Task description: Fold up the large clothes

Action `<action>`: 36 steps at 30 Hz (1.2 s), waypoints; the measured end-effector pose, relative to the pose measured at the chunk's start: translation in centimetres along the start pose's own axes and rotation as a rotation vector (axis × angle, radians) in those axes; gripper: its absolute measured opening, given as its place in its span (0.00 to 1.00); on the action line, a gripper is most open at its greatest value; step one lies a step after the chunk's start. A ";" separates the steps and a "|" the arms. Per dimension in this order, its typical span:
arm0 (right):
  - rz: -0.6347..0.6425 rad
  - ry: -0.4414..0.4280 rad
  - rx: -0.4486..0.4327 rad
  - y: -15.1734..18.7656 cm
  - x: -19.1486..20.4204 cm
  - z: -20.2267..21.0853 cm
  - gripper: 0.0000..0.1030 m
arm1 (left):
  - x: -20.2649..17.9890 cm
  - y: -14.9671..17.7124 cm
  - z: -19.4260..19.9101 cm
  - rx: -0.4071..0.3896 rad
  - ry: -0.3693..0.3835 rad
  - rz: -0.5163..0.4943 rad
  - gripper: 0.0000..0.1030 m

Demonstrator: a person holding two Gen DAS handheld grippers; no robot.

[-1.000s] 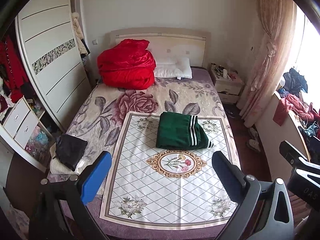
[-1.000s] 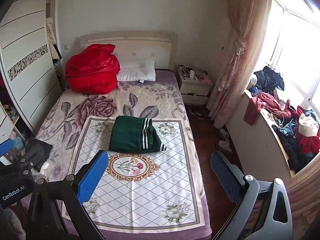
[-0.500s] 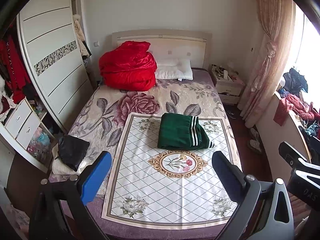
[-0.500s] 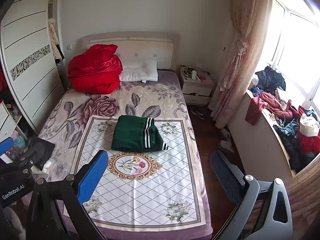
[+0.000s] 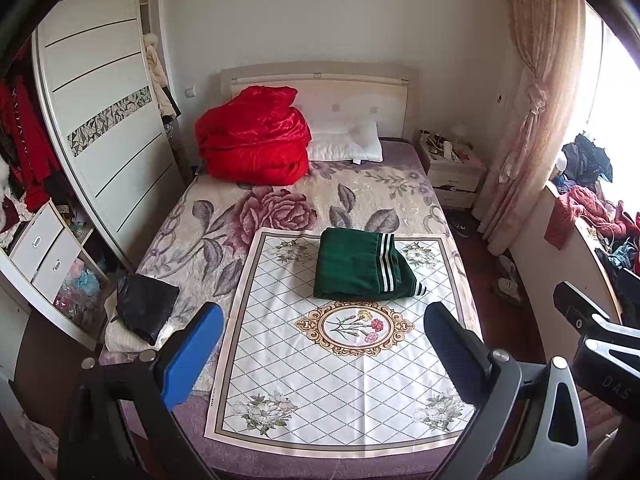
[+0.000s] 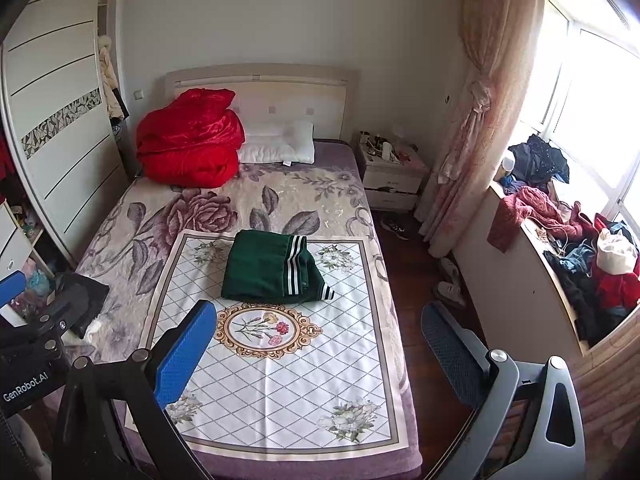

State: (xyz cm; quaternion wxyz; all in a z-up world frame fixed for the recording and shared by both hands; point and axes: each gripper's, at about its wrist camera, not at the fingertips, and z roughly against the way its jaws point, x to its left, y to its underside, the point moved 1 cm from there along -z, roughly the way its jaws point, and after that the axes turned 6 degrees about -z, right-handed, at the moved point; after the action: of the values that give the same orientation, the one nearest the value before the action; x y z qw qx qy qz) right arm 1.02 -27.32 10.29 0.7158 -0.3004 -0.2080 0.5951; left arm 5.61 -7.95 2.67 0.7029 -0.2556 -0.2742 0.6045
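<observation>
- Holding both grippers up over the bed's foot end, nothing in either.
- Your L gripper [image 5: 320,344]: jaws spread wide.
- Your R gripper [image 6: 316,340]: jaws spread wide too.
- Green garment [image 5: 360,265] lies folded on the white floral mat [image 5: 340,384], far end, well apart from both grippers.

Green garment [image 5: 360,266] [image 6: 268,266], already folded into a compact rectangle, white stripes along its right edge. Lies flat on the white diamond-pattern mat [image 5: 340,360] [image 6: 288,372], on the mat's far half, just beyond the floral medallion.
</observation>
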 end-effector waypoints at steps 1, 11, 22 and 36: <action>0.000 0.000 0.000 -0.1 0.0 0.0 1.00 | 0.0 0.1 -0.1 0.001 -0.002 0.000 0.99; -0.001 0.001 -0.003 -0.1 -0.1 0.2 1.00 | 0.1 -0.2 0.0 0.002 -0.001 -0.003 0.99; -0.004 -0.007 -0.008 -0.5 0.0 0.1 1.00 | 0.1 0.0 0.2 -0.005 0.000 -0.001 0.99; -0.011 -0.014 -0.008 -0.7 0.2 -0.2 1.00 | 0.1 -0.6 0.0 -0.010 -0.002 -0.004 0.99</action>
State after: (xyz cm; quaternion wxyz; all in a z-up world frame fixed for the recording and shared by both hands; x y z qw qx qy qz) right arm 1.77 -27.22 10.60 0.7163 -0.2979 -0.2172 0.5925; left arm 6.04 -7.96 3.05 0.7026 -0.2580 -0.2781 0.6020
